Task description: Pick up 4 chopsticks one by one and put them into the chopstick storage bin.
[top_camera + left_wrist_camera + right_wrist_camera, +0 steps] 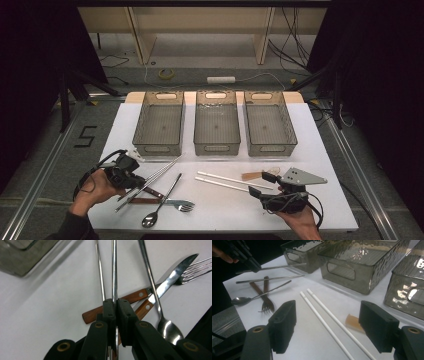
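We are pinching one thin metal chopstick tight in our left gripper, near the table's front left corner. It is stiff, light and slippery. Our right gripper is wide open, holding nothing.

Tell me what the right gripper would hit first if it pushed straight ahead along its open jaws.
Probably the two white sticks: they lie on the table between the right gripper open jaws. Beyond them stands the middle bin; depth is hard to judge.
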The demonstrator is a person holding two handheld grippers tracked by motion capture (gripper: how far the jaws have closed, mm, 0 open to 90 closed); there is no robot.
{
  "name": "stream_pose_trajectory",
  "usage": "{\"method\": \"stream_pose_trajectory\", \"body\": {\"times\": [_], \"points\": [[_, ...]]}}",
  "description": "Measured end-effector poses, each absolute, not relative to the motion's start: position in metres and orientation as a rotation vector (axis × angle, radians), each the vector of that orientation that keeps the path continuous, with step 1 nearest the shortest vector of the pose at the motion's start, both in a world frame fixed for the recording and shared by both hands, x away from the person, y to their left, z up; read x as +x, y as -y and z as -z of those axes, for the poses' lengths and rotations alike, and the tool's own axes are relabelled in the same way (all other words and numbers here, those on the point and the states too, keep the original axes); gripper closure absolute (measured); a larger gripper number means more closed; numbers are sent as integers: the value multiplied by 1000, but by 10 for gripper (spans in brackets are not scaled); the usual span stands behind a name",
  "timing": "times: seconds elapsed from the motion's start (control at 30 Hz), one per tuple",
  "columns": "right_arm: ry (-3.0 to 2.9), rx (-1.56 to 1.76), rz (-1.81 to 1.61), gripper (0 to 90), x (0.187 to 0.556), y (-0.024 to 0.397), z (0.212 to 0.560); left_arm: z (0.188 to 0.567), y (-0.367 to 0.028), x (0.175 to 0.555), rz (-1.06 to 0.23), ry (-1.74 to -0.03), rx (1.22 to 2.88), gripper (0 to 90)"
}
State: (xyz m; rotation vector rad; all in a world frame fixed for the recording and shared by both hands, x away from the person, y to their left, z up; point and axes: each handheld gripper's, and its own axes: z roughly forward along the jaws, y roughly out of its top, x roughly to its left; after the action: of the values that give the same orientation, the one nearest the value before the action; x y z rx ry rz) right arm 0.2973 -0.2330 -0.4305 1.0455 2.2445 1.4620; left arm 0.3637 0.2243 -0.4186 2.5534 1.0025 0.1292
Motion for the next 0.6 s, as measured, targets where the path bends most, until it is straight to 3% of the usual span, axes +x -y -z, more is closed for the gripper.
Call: {"method": "stream_pose_trajectory", "body": {"times": [0.6], "points": [[-2212,1054,-1479,294,298,236,430,388,-218,376,-173,-995,2387,845]]}}
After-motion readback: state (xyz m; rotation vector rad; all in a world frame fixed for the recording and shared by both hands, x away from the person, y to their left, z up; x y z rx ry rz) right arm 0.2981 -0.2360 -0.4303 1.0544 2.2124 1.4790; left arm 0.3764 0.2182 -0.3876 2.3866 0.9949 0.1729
